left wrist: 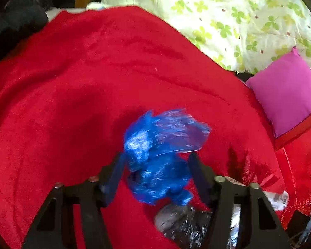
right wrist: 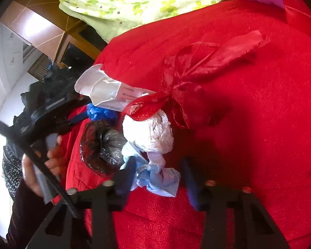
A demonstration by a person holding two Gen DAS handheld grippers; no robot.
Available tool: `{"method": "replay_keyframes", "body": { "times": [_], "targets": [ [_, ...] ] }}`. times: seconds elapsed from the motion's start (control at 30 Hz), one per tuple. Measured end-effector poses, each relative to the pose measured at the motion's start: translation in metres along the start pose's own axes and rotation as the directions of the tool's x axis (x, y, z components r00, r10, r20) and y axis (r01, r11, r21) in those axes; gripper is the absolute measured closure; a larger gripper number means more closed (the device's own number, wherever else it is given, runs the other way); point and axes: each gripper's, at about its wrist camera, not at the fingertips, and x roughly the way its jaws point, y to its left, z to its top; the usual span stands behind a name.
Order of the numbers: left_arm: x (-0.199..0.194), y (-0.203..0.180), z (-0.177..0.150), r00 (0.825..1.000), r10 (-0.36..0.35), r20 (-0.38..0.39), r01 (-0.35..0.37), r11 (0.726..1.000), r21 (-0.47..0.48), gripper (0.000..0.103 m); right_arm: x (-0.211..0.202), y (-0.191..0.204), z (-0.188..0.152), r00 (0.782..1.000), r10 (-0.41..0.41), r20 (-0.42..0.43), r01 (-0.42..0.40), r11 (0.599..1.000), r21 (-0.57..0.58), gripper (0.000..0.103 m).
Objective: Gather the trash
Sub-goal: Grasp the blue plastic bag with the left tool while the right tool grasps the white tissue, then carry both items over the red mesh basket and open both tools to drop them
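Observation:
In the left wrist view a crumpled blue plastic bag (left wrist: 161,155) sits between the fingers of my left gripper (left wrist: 157,166), whose jaws stand wide; the picture is blurred and grip contact is unclear. A black plastic wad (left wrist: 182,224) lies below it on the red blanket (left wrist: 72,93). In the right wrist view my right gripper (right wrist: 158,172) is open around a pale blue wad (right wrist: 157,178). Beyond it lie a white crumpled bag (right wrist: 153,132), a black wad (right wrist: 105,147), a red plastic bag (right wrist: 197,72), a white carton (right wrist: 105,89) and the blue bag (right wrist: 101,112).
A pink cushion (left wrist: 288,91) and a green clover-print quilt (left wrist: 238,16) lie beyond the blanket. A red printed bag (left wrist: 300,161) lies at right. In the right wrist view the left gripper held by a hand (right wrist: 43,153) is at left, above a tiled floor (right wrist: 35,27).

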Motion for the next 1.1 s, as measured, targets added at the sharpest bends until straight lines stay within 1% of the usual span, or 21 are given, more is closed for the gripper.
{"method": "replay_keyframes", "body": {
  "times": [0.03,0.07,0.1,0.2,0.3,0.37,0.43,0.5,0.6,0.67,0.73,0.9,1.0,1.07,1.1],
  "targets": [
    [0.004,-0.001,-0.001,1.000,0.004,-0.013,-0.004,1.000,0.003,0.053,-0.001,0.001,-0.001,1.000,0.007,-0.003,-0.007,1.000,-0.008,0.067],
    [0.006,-0.002,-0.003,1.000,-0.001,-0.011,0.001,1.000,0.000,0.055,-0.002,0.003,-0.001,1.000,0.016,-0.008,-0.017,1.000,-0.020,0.071],
    [0.005,-0.002,-0.004,1.000,-0.003,0.000,0.003,1.000,0.002,0.056,-0.005,0.006,-0.001,1.000,0.026,-0.012,-0.027,0.999,-0.035,0.073],
    [-0.001,-0.003,-0.012,1.000,0.003,0.016,-0.004,1.000,0.023,0.061,-0.015,0.017,-0.007,0.999,0.042,0.000,-0.042,0.996,-0.076,0.073],
    [-0.012,0.002,-0.019,0.999,0.001,0.037,-0.002,1.000,0.023,0.065,-0.029,0.025,-0.009,0.998,0.063,0.012,-0.061,0.993,-0.103,0.074],
    [-0.022,0.009,-0.025,0.999,0.002,0.047,-0.003,1.000,0.014,0.067,-0.041,0.024,-0.012,0.998,0.059,0.032,-0.055,0.992,-0.110,0.074],
    [-0.038,0.015,-0.033,0.997,0.018,0.074,-0.019,1.000,0.016,0.067,-0.055,0.021,-0.015,0.997,0.053,0.057,-0.046,0.992,-0.113,0.074],
    [-0.055,0.019,-0.039,0.994,0.029,0.106,-0.031,0.999,0.017,0.067,-0.070,0.023,-0.018,0.995,0.032,0.096,-0.019,0.991,-0.134,0.074],
    [-0.090,0.024,-0.054,0.988,0.005,0.156,-0.007,1.000,0.012,0.067,-0.096,0.025,-0.023,0.988,0.031,0.152,-0.006,0.987,-0.160,0.074],
    [-0.113,0.022,-0.067,0.983,-0.002,0.184,-0.003,1.000,0.027,0.067,-0.116,0.027,-0.027,0.980,0.036,0.197,-0.001,0.985,-0.172,0.074],
    [-0.133,0.017,-0.082,0.978,-0.003,0.207,-0.009,0.998,0.054,0.067,-0.138,0.030,-0.032,0.967,0.031,0.251,0.022,0.979,-0.202,0.074],
    [-0.172,-0.005,-0.120,0.971,-0.035,0.236,0.007,0.993,0.118,0.067,-0.190,0.039,-0.050,0.924,0.032,0.380,0.078,0.959,-0.272,0.074],
    [-0.191,-0.024,-0.140,0.966,-0.077,0.248,0.039,0.987,0.154,0.067,-0.221,0.036,-0.066,0.889,0.035,0.456,0.101,0.957,-0.271,0.074],
    [-0.200,-0.040,-0.150,0.961,-0.094,0.262,0.046,0.982,0.183,0.067,-0.244,0.030,-0.079,0.859,0.031,0.510,0.114,0.961,-0.250,0.074],
    [-0.205,-0.050,-0.155,0.957,-0.105,0.269,0.051,0.978,0.200,0.067,-0.252,0.028,-0.083,0.850,0.028,0.526,0.119,0.963,-0.244,0.074]
  ]
}}
